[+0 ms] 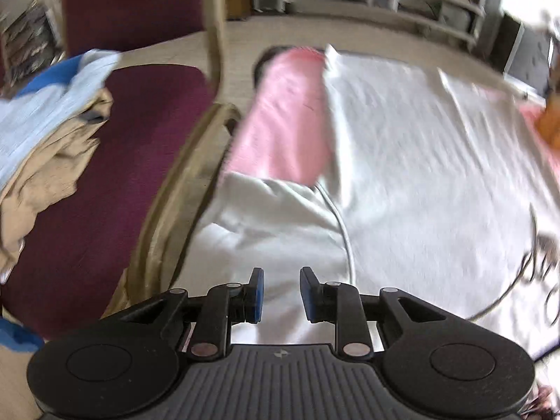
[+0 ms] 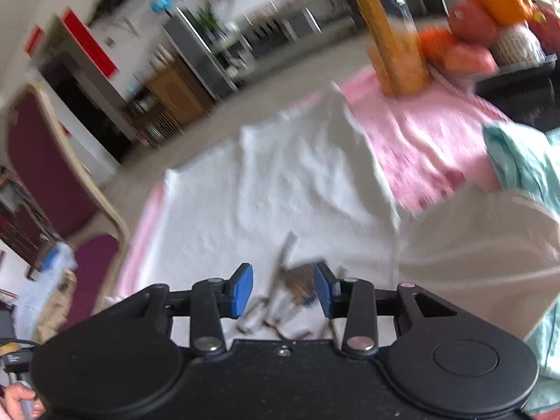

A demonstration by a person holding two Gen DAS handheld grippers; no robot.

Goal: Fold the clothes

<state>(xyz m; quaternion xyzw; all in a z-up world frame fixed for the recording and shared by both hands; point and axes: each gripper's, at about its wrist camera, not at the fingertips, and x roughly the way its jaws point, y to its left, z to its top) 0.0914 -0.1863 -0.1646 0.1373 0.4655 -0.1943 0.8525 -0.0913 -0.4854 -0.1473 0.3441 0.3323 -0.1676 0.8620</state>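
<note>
The white garment [image 1: 402, 147] lies spread on the pink-covered table [image 1: 280, 115], its hem toward me. Both my left gripper [image 1: 280, 294] and right gripper [image 2: 282, 290] hang above it, jaws apart and empty. For any fold, I would pinch two matching edge points evenly.
</note>
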